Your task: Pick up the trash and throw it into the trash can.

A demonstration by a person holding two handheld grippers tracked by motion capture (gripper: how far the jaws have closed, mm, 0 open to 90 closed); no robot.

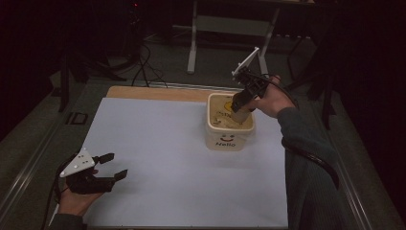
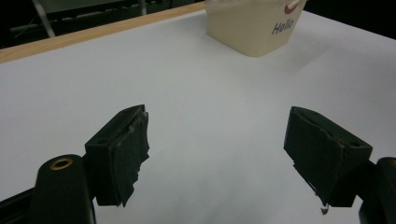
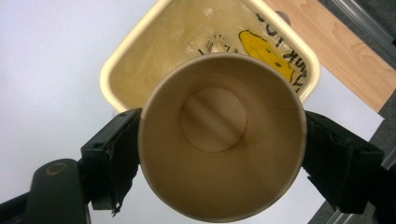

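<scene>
L claw (image 1: 113, 165) low w/ jaws wide apart; R claw (image 1: 238, 106) raised, tilted down, jaws clamped

Dark lab: test table (image 1: 143, 93), floor cables (image 1: 143, 67).

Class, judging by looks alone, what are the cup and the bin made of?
Cup: probably paper, matt tan, with a thin rolled rim and a flat inset bottom. Bin: likely plastic, smooth cream, with rounded moulded corners and printed lettering.
</scene>
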